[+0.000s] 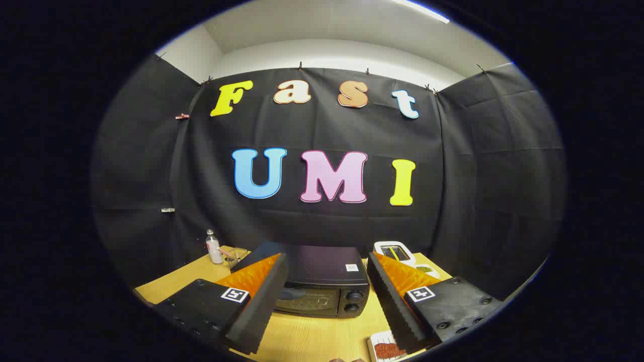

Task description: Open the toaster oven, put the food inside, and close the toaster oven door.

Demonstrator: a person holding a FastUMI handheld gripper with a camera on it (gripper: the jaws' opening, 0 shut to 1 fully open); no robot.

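Observation:
A black toaster oven stands on the wooden table just beyond my fingers, its glass door shut and two knobs on its right side. My gripper hovers above the table, open, with the oven showing in the wide gap between the two fingers and nothing held. A white plate with a reddish-brown piece of food lies on the table close by, beside the right finger and partly hidden by it.
A small bottle with a light cap and a wire basket stand behind the oven to the left. A white device and a small dish lie behind the oven to the right. Black cloth walls close the booth.

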